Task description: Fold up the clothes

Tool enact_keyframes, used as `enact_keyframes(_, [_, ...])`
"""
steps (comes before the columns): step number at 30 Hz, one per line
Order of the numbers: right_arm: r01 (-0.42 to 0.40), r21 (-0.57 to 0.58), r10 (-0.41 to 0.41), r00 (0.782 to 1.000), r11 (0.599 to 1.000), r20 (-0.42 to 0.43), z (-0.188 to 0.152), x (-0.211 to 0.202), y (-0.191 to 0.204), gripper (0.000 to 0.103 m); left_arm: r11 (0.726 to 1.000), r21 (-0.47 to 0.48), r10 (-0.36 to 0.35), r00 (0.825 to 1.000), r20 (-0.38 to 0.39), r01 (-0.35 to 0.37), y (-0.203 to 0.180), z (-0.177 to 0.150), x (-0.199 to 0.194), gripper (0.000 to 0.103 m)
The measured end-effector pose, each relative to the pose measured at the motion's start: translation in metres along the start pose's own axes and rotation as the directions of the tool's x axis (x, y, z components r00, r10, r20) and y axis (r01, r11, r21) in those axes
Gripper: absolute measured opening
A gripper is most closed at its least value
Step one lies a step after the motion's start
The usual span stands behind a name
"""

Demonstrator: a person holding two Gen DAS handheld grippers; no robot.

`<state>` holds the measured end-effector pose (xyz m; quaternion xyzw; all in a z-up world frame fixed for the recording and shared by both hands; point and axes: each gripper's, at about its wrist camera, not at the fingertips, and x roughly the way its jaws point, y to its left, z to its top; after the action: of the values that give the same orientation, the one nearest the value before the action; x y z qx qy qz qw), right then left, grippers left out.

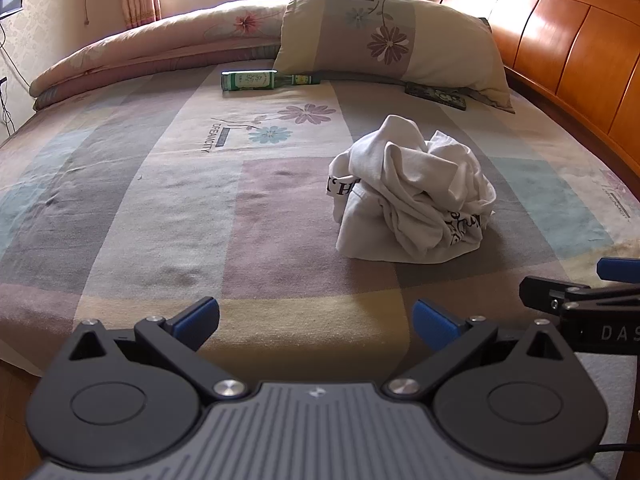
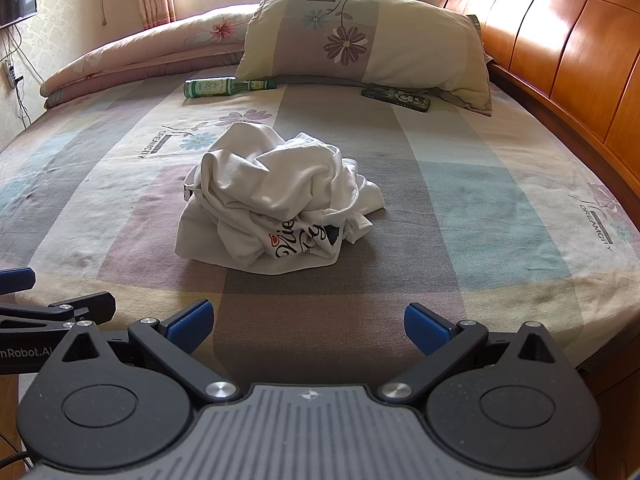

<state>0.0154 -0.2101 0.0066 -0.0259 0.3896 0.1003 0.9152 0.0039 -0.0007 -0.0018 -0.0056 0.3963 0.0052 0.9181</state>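
Lying crumpled mid-bed in front of the pillow (image 2: 360, 44), the shirt (image 2: 272, 204) could bunch worse if either wide-apart, empty tongs, left (image 1: 316, 320) or right (image 2: 308, 324), pinches several layers.

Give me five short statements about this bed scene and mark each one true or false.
1. The white garment lies crumpled in a heap on the bed sheet. True.
2. The left gripper is shut on the garment. False: it is open and holds nothing.
3. The green bottle stands upright. False: it lies on its side near the pillow.
4. The right gripper is open and apart from the garment. True.
5. The garment is plain, with no print. False: black lettering shows on it.
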Motion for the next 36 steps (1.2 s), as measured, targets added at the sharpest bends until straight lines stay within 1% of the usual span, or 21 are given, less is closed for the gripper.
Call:
enact_keyframes(3, [0.0,-0.002,0.0,1.0,1.0,0.003,0.003,0.001,-0.001,0.103,1.0,0.003,-0.002,1.0,0.002,0.002,0.0,0.001,0.001,0.102])
enact_keyframes(8, [0.001,-0.007,-0.001,1.0,1.0,0.007,0.007,0.004,-0.002,0.103,1.0,0.003,-0.012,1.0,0.028,0.012,0.0,0.005,0.0,0.102])
enact_keyframes(16, [-0.003,-0.012,0.003,1.0,1.0,0.007,0.016,0.012,-0.004,0.103,1.0,0.0,-0.03,0.999,0.043,0.03,0.003,0.014,0.01,0.102])
enact_keyframes(22, [-0.005,-0.017,0.004,1.0,1.0,-0.013,0.026,0.028,-0.005,0.103,0.999,0.014,-0.031,0.998,0.051,0.031,0.001,0.023,0.026,0.102])
enact_keyframes(27, [-0.009,0.008,0.009,0.999,1.0,-0.032,0.032,0.043,-0.012,0.103,0.999,0.025,-0.032,0.998,0.059,0.031,0.0,0.03,0.038,0.102])
enact_keyframes(31, [-0.013,0.029,0.014,0.999,1.0,-0.046,0.036,0.054,-0.018,0.103,0.998,0.033,-0.049,0.998,0.048,0.048,-0.002,0.035,0.049,0.102])
enact_keyframes(36, [-0.043,0.055,0.046,0.998,0.998,-0.047,0.039,0.066,-0.027,0.103,0.998,0.039,-0.06,0.998,0.034,0.058,-0.007,0.043,0.062,0.102])
